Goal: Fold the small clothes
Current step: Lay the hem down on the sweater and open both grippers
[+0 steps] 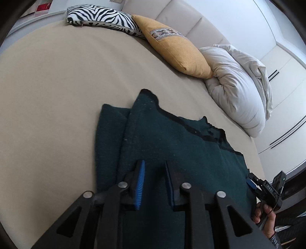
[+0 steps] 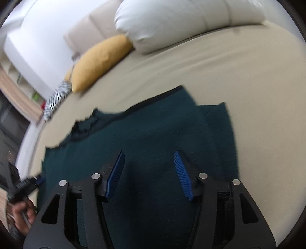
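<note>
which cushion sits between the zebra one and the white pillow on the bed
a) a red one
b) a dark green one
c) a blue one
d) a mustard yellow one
d: the mustard yellow cushion lies between the zebra-print cushion and the white pillow, touching both, beyond the dark green garment.

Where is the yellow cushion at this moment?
The yellow cushion leans on the headboard beyond the green garment, between the zebra cushion and the white pillow.

Each black claw (image 1: 154, 183) (image 2: 149, 176) has ribbed blue pads (image 2: 182, 176), silver screws and triangular cut-outs.
</note>
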Motion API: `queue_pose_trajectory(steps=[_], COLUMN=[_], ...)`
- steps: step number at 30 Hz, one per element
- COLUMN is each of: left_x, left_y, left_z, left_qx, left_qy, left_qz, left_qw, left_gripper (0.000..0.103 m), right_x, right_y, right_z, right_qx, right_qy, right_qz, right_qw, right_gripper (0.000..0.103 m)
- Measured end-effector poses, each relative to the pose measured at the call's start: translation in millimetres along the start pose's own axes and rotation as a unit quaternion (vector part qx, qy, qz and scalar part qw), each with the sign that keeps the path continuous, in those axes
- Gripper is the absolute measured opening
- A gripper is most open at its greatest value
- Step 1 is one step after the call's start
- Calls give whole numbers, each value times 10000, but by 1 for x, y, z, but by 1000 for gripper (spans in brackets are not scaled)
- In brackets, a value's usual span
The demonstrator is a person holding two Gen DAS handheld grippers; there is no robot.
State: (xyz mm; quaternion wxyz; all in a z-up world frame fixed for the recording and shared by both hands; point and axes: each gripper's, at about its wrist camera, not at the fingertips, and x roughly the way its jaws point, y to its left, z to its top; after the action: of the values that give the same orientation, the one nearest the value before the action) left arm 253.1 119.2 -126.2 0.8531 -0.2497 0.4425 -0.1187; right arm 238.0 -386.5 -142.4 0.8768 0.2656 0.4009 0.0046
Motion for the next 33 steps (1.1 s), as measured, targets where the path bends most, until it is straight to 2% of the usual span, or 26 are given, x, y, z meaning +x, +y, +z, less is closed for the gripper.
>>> queue_pose_trajectory(steps=[4,5,6,7,9,10,13,15,18,21,23,26,27,28,29,31,33], left_x=[-6,-8,-12,-14,-21,-24,-34,-40,-35,-29,-32,-37,-39,-42,-44,-49,-49], left_y=[9,9,10,11,10,7,-7,-21,-31,-22,-17,-14,-14,-16,-18,-23,-26], left_z=[-2,-3,-5,-6,-9,-10,-16,-24,-35,-40,-38,-37,-38,-39,-40,-44,-48], left_qx=[-150,-181,-218,-248,-255,-204,52,350,674,660,610,532,505,485,481,526,591], left_qy=[-52,-70,-103,-121,-159,-185,-306,-388,-254,-122,-121,-130,-153,-191,-215,-288,-284], left_qz=[-34,-31,-23,-11,53,99,271,368,517,558,503,465,464,457,441,418,425], left_qw=[9999,9998,9997,9996,9995,9996,9991,9980,9961,9962,9968,9974,9975,9976,9976,9973,9969], left_gripper=[16,16,16,16,18,22,36,43,46,43,38,37,37,40,42,50,51], right_x=[-15,-21,-30,-38,-52,-55,-62,-59,-52,-44,-52,-74,-81,-92,-103,-113,-118], right_y=[-31,-35,-38,-42,-50,-48,-18,9,28,9,-9,-25,-30,-33,-40,-44,-43], right_z=[2,1,-1,-4,-11,-14,-27,-39,-53,-64,-65,-70,-68,-68,-66,-64,-66], right_qx=[493,567,664,790,1118,1107,593,185,-104,204,422,502,506,475,445,434,304], right_qy=[-250,-328,-434,-537,-593,-598,-476,-252,22,165,48,-196,-256,-418,-525,-670,-570], right_qz=[41,-131,-591,-687,-266,-201,137,555,717,414,452,102,23,-313,-447,-486,-503], right_qw=[9985,9978,9951,9931,9916,9918,9970,9980,9974,9988,9981,9985,9984,9975,9966,9956,9966], right_gripper=[50,51,54,54,54,54,54,54,54,51,50,50,53,54,55,54,54])
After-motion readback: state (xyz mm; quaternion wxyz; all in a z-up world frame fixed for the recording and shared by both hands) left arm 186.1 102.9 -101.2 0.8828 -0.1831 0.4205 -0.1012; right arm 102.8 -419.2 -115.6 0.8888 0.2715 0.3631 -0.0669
